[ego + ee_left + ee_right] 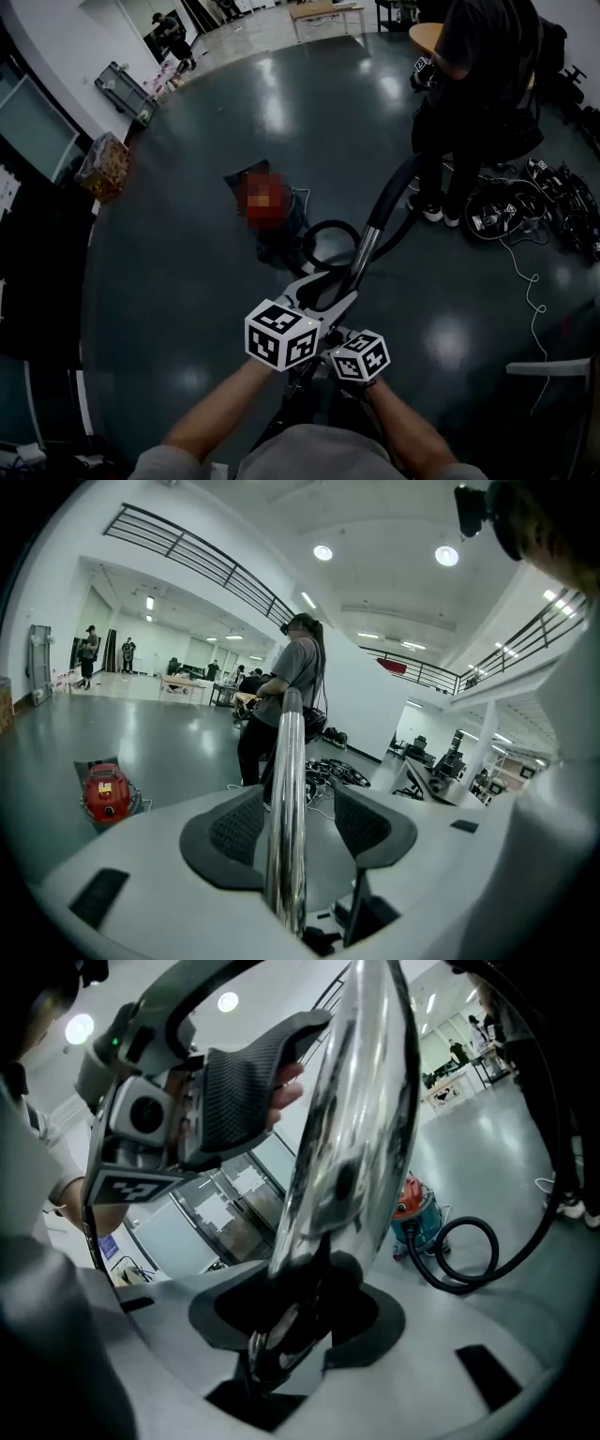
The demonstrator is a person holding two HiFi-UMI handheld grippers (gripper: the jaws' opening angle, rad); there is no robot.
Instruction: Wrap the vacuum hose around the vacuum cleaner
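While the right gripper (300,1309) clamps the single metal tube (286,808), the left gripper (298,801) straddles it, jaws apart; one hose (463,1287) loops beside the one vacuum cleaner (106,794).

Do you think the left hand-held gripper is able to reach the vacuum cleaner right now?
Probably not: the vacuum cleaner stands on the floor well ahead, and the left hand-held gripper straddles the metal tube.
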